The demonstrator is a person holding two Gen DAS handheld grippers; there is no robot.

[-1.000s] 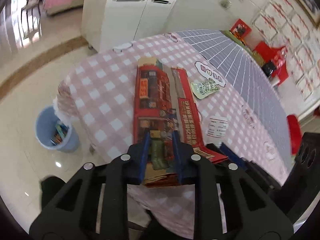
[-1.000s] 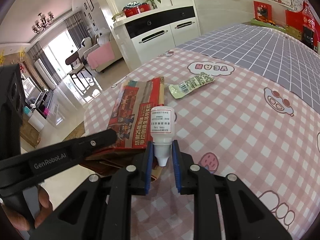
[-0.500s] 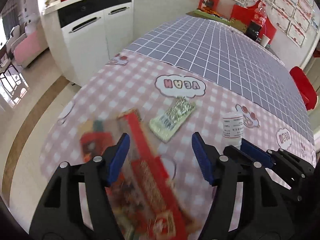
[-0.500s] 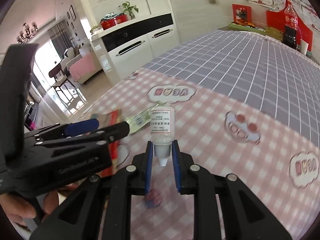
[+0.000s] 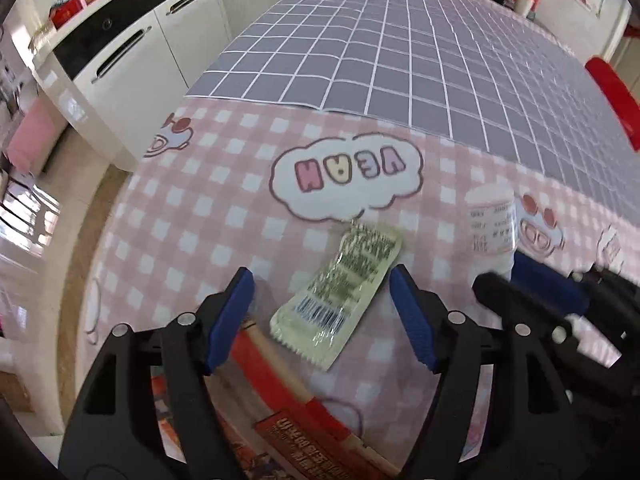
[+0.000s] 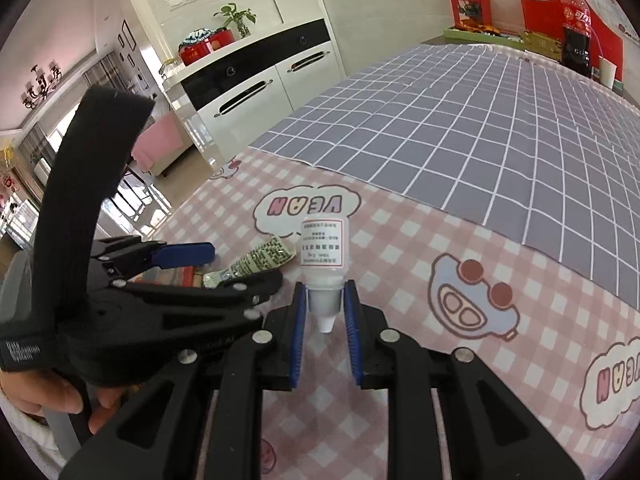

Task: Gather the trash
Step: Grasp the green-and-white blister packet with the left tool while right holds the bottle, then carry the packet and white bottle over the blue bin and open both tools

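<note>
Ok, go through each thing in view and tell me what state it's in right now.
Left claw: open, just widened, nothing gripped.
Right claw: shut on small white bottle.
Green wrapper: flat on the tablecloth, between the left claw's fingers.
Red box: lying flat, released.

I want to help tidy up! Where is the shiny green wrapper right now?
The wrapper lies flat on the pink checked tablecloth, between the open jaws of the left gripper, just below the cloud picture.

A white cabinet (image 6: 256, 92) with a potted plant (image 6: 236, 20) stands beyond the counter's pink checked cloth (image 6: 400, 248), a cola bottle (image 6: 576, 32) far off.
</note>
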